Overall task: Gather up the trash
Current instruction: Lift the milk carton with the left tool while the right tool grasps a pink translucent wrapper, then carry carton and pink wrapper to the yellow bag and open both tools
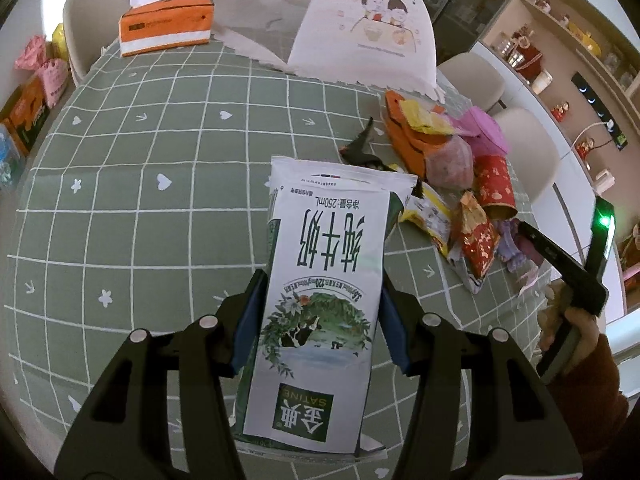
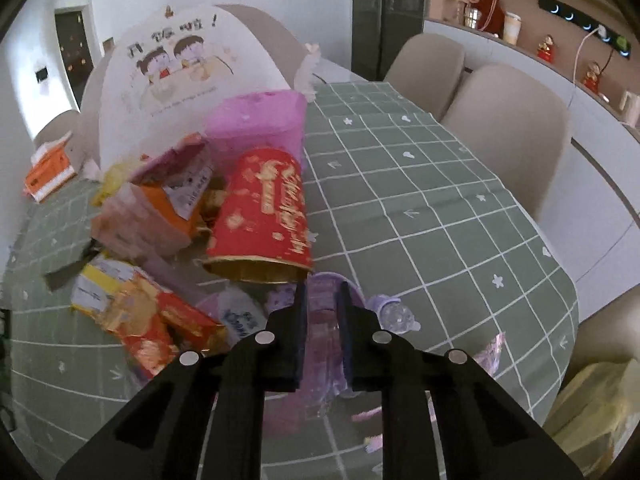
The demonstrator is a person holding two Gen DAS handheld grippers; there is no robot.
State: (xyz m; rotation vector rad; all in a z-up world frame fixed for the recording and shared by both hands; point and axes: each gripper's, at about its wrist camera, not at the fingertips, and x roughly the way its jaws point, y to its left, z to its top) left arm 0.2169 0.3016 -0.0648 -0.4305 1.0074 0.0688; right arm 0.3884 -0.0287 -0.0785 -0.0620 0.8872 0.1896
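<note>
While left gripper clamps milk carton, right gripper pinches purple wrapper.

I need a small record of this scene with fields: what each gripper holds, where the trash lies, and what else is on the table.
left gripper: shut on milk carton, held above the table
right gripper: closed on purple plastic wrapper, at the near edge of the trash pile
trash pile: red paper cup lying on its side, orange box, pink packet, snack wrappers
table: green checked cloth
other items: tissue box, white food cover
</note>
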